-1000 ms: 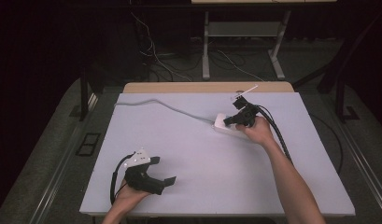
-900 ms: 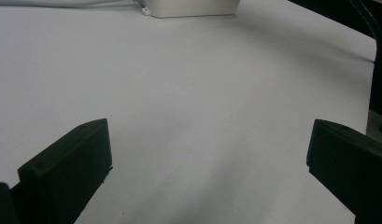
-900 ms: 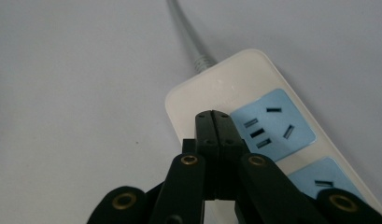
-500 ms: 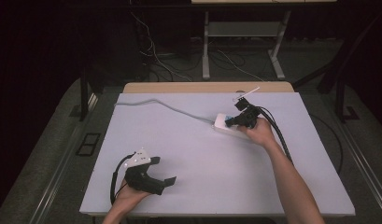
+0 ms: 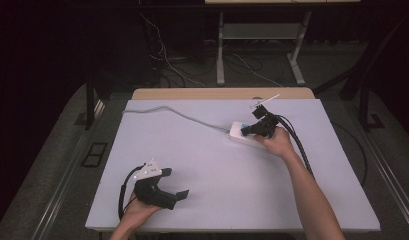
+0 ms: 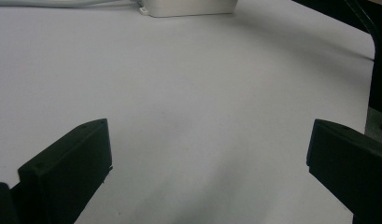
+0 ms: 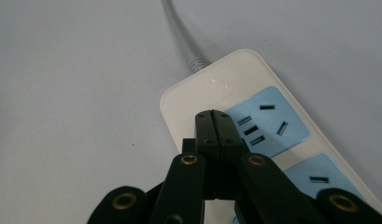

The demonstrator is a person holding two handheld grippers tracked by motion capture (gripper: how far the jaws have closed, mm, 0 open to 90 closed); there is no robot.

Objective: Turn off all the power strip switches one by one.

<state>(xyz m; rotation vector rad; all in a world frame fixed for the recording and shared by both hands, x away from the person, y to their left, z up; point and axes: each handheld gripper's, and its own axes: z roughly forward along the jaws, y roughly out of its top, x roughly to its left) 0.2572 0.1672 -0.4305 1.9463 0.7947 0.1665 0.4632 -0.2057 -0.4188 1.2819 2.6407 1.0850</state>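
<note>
Right gripper view: power strip [image 7: 235, 121] on table [image 7: 76, 93], cord end away; right gripper [image 7: 213, 116] jaws clenched, empty, tips over strip's blank end — likely pressing switch; next needs downward push. Left gripper [image 5: 178, 196] released, idle. Count: 1 strip, 2 sockets visible, 2 grippers

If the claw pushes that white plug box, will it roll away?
Probably not: the flat white plastic power strip should slide on the smooth pale tabletop, not roll. Its bendy grey cord would likely drag and swing it.
</note>
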